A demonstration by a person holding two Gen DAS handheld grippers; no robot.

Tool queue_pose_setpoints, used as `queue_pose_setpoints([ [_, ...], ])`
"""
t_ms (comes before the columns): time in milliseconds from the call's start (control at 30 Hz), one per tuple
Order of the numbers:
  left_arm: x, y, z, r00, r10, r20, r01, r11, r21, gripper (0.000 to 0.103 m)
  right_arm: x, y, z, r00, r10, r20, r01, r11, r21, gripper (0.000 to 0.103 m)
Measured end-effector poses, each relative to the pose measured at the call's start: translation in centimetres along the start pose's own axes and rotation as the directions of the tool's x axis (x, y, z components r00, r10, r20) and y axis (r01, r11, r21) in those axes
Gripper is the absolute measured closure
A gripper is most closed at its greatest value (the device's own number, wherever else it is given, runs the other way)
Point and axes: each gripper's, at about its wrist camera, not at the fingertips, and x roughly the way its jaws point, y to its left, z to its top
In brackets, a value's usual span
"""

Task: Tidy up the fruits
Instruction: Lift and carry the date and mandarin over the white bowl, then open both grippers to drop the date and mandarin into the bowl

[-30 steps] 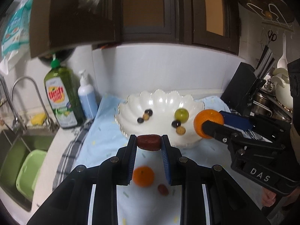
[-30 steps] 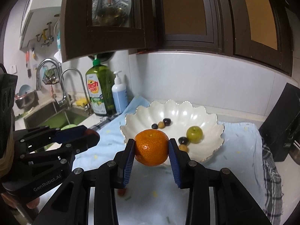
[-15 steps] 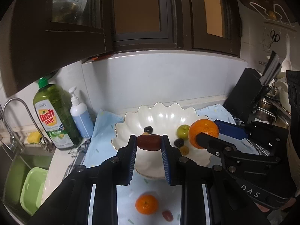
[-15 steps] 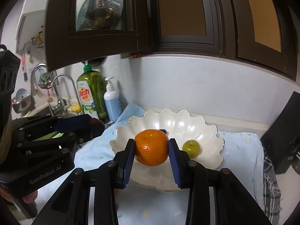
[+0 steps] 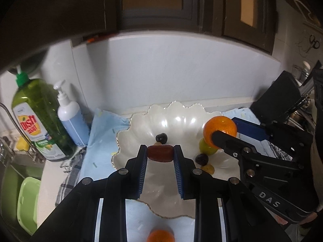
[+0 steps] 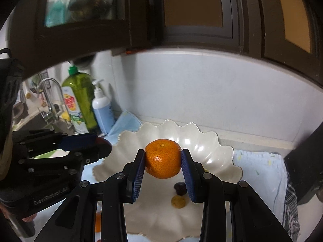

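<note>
My left gripper (image 5: 160, 153) is shut on a dark red jujube (image 5: 160, 153) and hangs over the white scalloped bowl (image 5: 181, 119). My right gripper (image 6: 163, 158) is shut on an orange mandarin (image 6: 163, 158), also above the bowl (image 6: 203, 147); the left wrist view shows that mandarin (image 5: 220, 128) over the bowl's right side. In the bowl lie a green fruit (image 5: 207, 149), dark berries (image 5: 161, 138) and small yellowish fruits (image 5: 208, 169). Another mandarin (image 5: 160, 236) lies on the blue cloth in front of the bowl. The left gripper (image 6: 94, 141) also shows at the left of the right wrist view.
A green dish soap bottle (image 5: 38, 119) and a white pump bottle (image 5: 69, 115) stand left of the bowl. The sink with a green tub (image 5: 26, 201) is at the far left. A black knife block (image 5: 276, 98) stands at the right. Dark cabinets (image 5: 161, 4) hang overhead.
Both grippers have moved forward with their fruits, from in front of the bowl to over it. The mandarin on the cloth now lies near the bottom edge of the left wrist view.
</note>
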Motion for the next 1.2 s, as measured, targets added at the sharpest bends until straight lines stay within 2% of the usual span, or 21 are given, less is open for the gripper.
queue_pose_setpoints([
  [300, 4.9, 0.4, 0.0, 0.992, -0.002, -0.124, 0.002, 1.000, -0.002, 0.076, 5.6, -1.3, 0.1, 0.991, 0.012, -0.130, -0.011, 1.000, 0.003, 0.066],
  [667, 8.3, 1.1, -0.9, 0.978, 0.028, -0.208, -0.029, 1.000, -0.002, 0.075, 10.0, -1.8, -0.8, 0.972, 0.001, -0.234, 0.000, 1.000, 0.001, 0.065],
  [733, 8.4, 1.2, -0.9, 0.977, 0.035, -0.212, -0.036, 0.999, -0.001, 0.073, 10.3, -1.9, -0.9, 0.970, -0.001, -0.243, 0.002, 1.000, 0.002, 0.065],
  [800, 8.4, 1.3, -1.0, 0.976, 0.042, -0.211, -0.043, 0.999, -0.001, 0.061, 10.5, -2.0, -1.0, 0.969, 0.002, -0.248, -0.001, 1.000, 0.004, 0.064],
  [867, 8.2, 1.3, -1.0, 0.978, 0.047, -0.204, -0.048, 0.999, 0.000, 0.060, 10.6, -2.0, -1.0, 0.968, 0.001, -0.252, -0.001, 1.000, 0.001, 0.063],
  [967, 7.9, 1.4, -1.1, 0.978, 0.061, -0.198, -0.062, 0.998, -0.001, 0.051, 10.4, -2.0, -0.9, 0.969, 0.002, -0.246, -0.001, 1.000, 0.003, 0.056],
  [1000, 7.8, 1.4, -1.1, 0.979, 0.068, -0.193, -0.069, 0.998, -0.001, 0.050, 10.2, -2.0, -0.8, 0.972, -0.006, -0.236, 0.007, 1.000, 0.002, 0.052],
  [1200, 6.7, 2.0, -1.5, 0.980, 0.084, -0.181, -0.089, 0.996, -0.022, 0.047, 9.0, -2.5, -0.4, 0.977, -0.025, -0.210, 0.029, 0.999, 0.016, 0.051],
])
